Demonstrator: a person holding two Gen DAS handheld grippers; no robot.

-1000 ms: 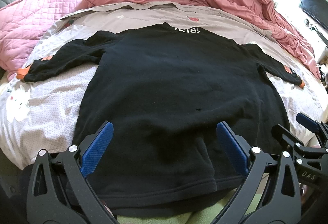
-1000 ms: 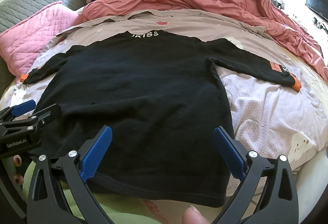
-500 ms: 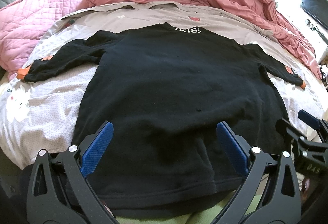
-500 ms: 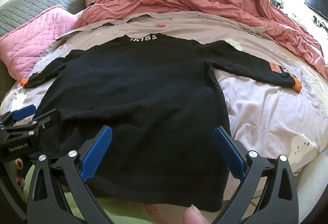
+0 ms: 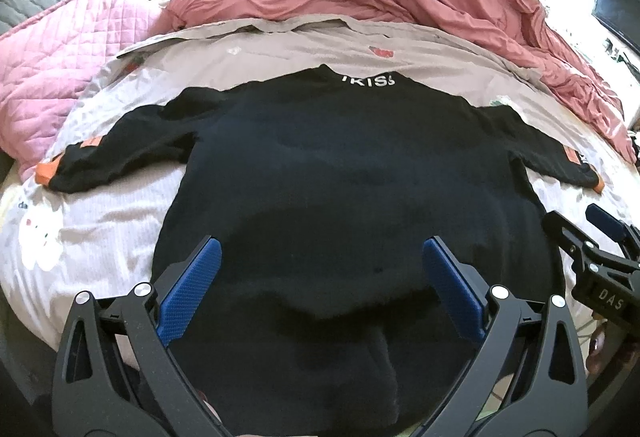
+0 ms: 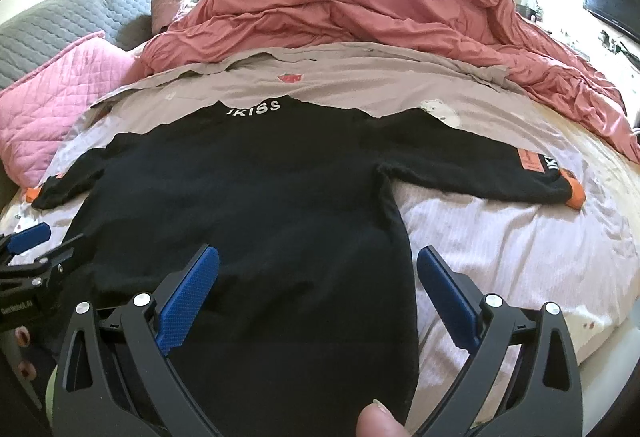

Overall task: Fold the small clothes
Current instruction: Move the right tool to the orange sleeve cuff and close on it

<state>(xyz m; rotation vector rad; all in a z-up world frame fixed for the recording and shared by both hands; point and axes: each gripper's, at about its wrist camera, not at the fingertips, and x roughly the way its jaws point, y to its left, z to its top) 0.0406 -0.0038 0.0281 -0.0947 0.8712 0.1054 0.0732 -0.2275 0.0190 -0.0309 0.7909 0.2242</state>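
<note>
In the left wrist view the left gripper is hovering released over the near hem of the black sweatshirt lying flat on the bed, while in the right wrist view the right gripper is gaping over its soft, floppy right edge, probably best pinched at hem corners.

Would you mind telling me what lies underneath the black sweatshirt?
The black sweatshirt lies spread flat on a pale printed bedsheet, which shows all around it. Whatever sits directly beneath its body is covered and cannot be seen.
</note>
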